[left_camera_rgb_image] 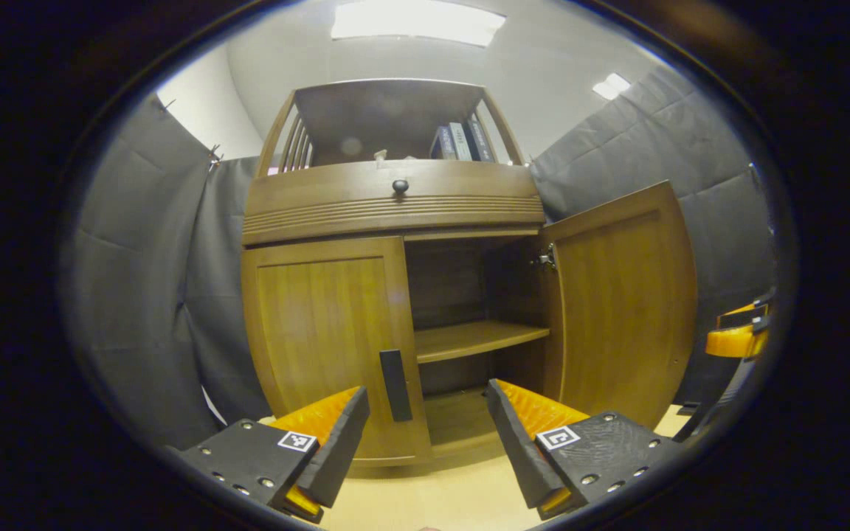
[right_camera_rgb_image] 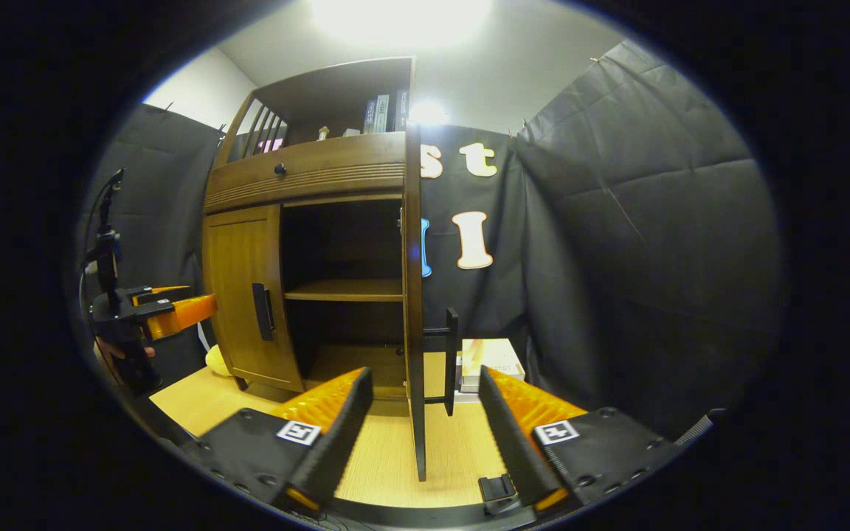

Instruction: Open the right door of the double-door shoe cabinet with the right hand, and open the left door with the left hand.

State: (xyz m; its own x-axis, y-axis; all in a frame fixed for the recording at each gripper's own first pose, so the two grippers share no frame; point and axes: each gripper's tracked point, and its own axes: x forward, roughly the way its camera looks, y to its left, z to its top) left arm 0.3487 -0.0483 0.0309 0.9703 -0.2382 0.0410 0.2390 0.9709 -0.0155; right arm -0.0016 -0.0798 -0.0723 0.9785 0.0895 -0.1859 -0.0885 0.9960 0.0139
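Observation:
The wooden shoe cabinet (left_camera_rgb_image: 388,206) stands ahead in the left gripper view. Its left door (left_camera_rgb_image: 322,332) is closed, with a dark vertical handle (left_camera_rgb_image: 394,383) at its inner edge. Its right door (left_camera_rgb_image: 628,295) is swung wide open, showing a shelf (left_camera_rgb_image: 477,338) inside. My left gripper (left_camera_rgb_image: 425,424) is open, a short way in front of the left door's handle and not touching it. In the right gripper view the open right door (right_camera_rgb_image: 414,295) is seen edge-on, its handle (right_camera_rgb_image: 451,361) just beyond my open right gripper (right_camera_rgb_image: 421,405). The left door (right_camera_rgb_image: 244,295) looks closed there too.
Books (left_camera_rgb_image: 462,140) stand on the cabinet's top shelf above a drawer knob (left_camera_rgb_image: 400,186). A box (right_camera_rgb_image: 490,361) sits on the light floor (right_camera_rgb_image: 388,457) to the right of the cabinet. Black cloth walls close in both sides. The other gripper (right_camera_rgb_image: 152,313) is at far left.

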